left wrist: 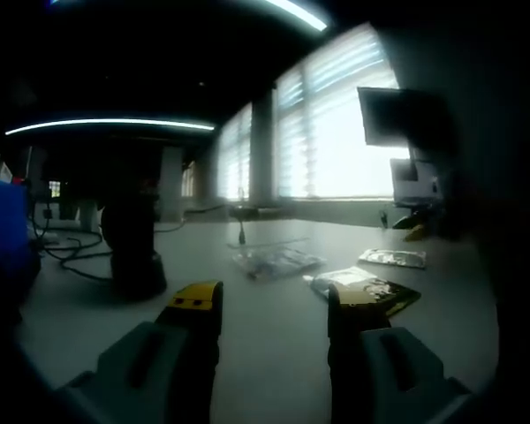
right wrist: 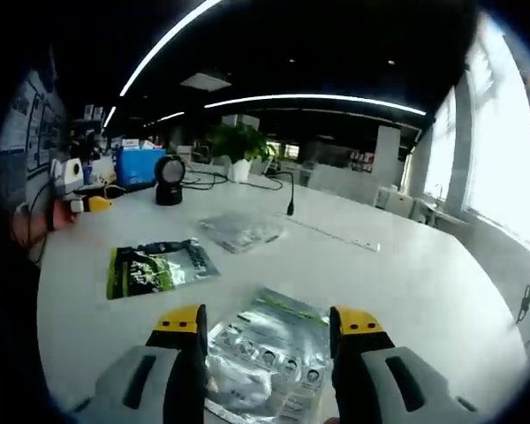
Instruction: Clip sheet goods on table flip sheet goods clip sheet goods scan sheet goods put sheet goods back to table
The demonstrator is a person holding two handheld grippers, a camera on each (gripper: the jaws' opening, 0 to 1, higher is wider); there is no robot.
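Silver sheet pack (right wrist: 267,360) lies flat on the white table (right wrist: 406,283), right between the right gripper (right wrist: 268,329) jaws, which are spread and not yet on it. Green/black pack (right wrist: 157,267) sits near-left of it, clear crinkly pack (right wrist: 240,230) farther back, scanner (right wrist: 169,179) on its stand far left. Left gripper (left wrist: 272,305) hovers low over the table, jaws spread, nothing between them; the green/black pack lies just past its right jaw. Judgement: task at the start, first clip not made; flip, re-clip, scan, put-back all left.
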